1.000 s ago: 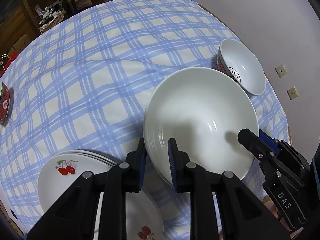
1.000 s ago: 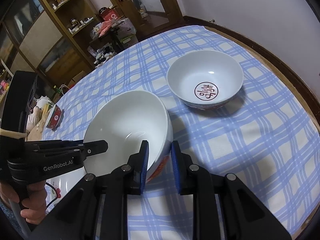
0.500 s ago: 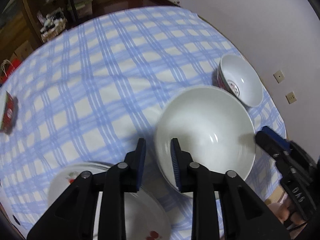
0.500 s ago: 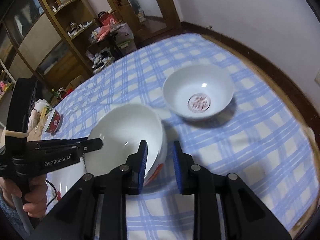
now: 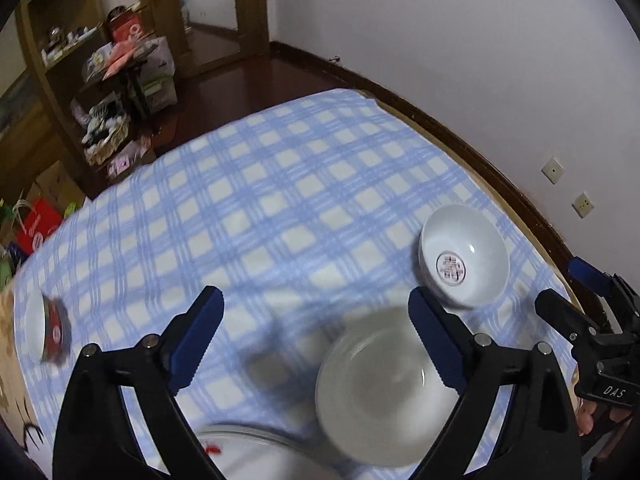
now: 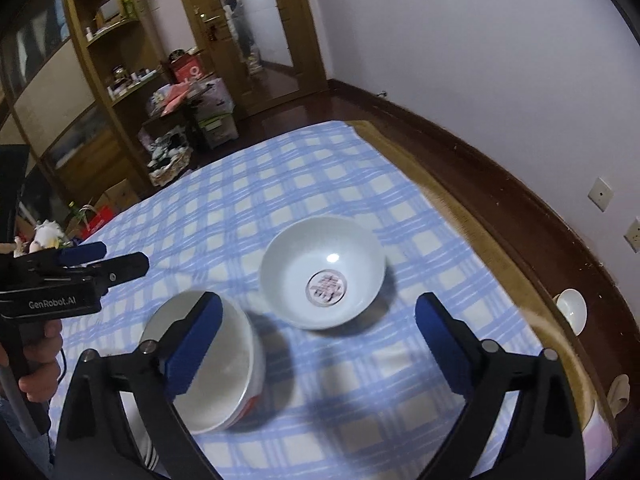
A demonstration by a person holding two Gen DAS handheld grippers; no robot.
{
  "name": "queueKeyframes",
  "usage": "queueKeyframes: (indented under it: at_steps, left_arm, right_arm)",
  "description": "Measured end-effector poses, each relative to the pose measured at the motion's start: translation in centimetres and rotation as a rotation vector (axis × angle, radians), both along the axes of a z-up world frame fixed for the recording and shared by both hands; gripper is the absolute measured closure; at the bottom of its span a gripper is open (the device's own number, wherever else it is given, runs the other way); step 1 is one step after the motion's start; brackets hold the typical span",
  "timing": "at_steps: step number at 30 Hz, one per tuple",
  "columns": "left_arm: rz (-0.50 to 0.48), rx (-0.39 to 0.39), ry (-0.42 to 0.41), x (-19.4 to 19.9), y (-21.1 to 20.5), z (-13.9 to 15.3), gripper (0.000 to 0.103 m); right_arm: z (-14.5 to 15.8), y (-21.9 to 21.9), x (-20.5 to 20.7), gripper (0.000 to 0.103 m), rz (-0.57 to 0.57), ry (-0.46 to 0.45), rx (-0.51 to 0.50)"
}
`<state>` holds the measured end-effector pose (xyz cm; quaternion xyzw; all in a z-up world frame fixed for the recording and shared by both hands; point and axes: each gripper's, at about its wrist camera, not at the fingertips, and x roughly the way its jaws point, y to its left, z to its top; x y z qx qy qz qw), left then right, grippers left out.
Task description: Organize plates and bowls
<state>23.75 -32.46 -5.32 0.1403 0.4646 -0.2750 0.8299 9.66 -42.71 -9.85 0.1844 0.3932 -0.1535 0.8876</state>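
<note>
A large white bowl (image 5: 380,392) stands on the checked cloth, blurred, just beyond and below my left gripper (image 5: 316,320). That gripper's jaws are opening wide and nothing is between them. The right wrist view shows the same bowl (image 6: 228,376), with red marks on its side, behind the left finger of my right gripper (image 6: 320,320). The right gripper's jaws are also opening, and they hold nothing. Farther out sits a smaller white bowl (image 6: 324,276) with a red character inside (image 5: 464,256). The rim of a cherry-print plate (image 5: 248,452) shows at the bottom.
The round table (image 6: 460,208) has a blue checked cloth, with a wall close on the right. A small red-sided bowl (image 5: 48,332) sits at the far left edge. A little white dish (image 6: 572,308) lies beyond the right edge. Shelves and clutter stand past the table.
Both grippers let go of the large white bowl's rim, spread wide and rose away from it. The bowl stays on the table. More of the room has come into view.
</note>
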Motion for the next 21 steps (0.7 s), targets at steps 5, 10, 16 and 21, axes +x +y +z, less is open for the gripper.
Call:
queueKeyframes:
  at_steps: [5,10,16,21]
  left_arm:
    - [-0.069,0.035,0.041,1.8,-3.2,-1.1,0.01]
    - [-0.114,0.059,0.087,2.8,-5.4,-3.0,0.01]
    - [-0.174,0.089,0.117,3.3,-8.0,-5.4,0.01]
    - [-0.197,0.086,0.2,3.9,-9.5,-7.1,0.01]
  right_arm:
    - [-0.6,-1.9,1.1,0.001,-0.029,0.006,0.007]
    - [-1.6,-3.2,2.1,0.001,-0.05,0.014,0.01]
    - [-4.1,-4.4,2.8,0.001,-0.057,0.065,0.018]
    - [-5.4,-5.2,3.1,0.001,-0.066,0.085,0.044]
